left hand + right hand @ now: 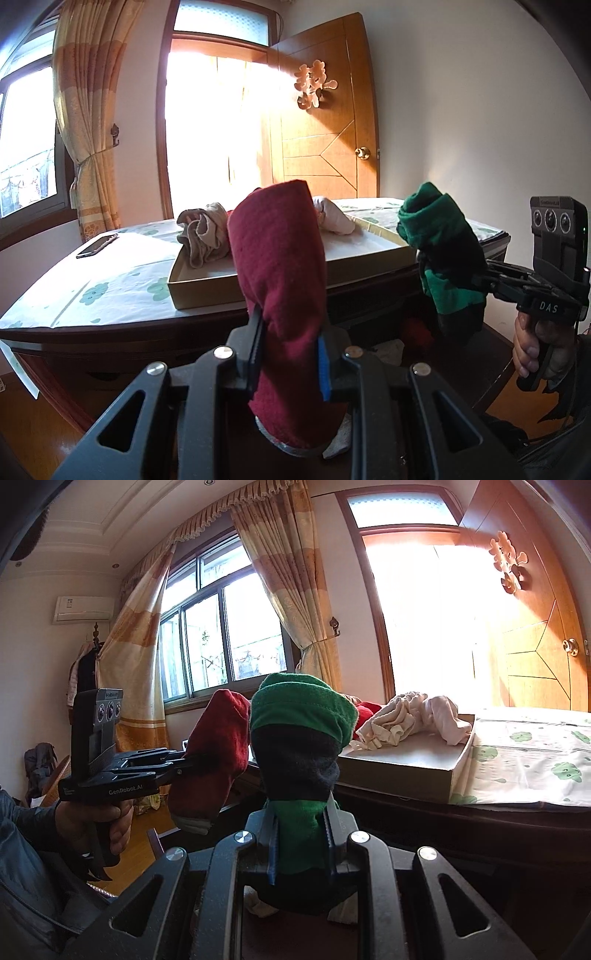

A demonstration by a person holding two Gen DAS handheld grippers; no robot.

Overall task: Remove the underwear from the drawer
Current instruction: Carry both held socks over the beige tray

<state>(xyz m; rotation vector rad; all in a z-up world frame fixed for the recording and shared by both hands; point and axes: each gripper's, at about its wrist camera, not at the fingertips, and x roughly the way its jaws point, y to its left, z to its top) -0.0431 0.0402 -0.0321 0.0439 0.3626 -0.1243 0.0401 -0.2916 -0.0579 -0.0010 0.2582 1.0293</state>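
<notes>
From the left wrist view, the left tool is clamped on a rolled dark-red cloth underwear piece, which stands up between the jaws, lifted above the open dark wooden drawer below. Ahead, a shallow tan cardboard box tray sits on the bench with its white cover printed with green flowers, already holding a crumpled beige garment and a pale pink garment. A black phone lies well to the left of the tray. The right tool shows at the right edge, gripping its own piece.

From the right wrist view, the right tool is closed on a rolled green-and-black cloth underwear piece, raised level with the tray's near wall.

Judging from this, the step is carrying both pieces to the tray. Lift each roll clear of the rim before moving forward, keep the grip firm so the rolls do not unfurl, and release over a bare part of the tray, beside the garments.
</notes>
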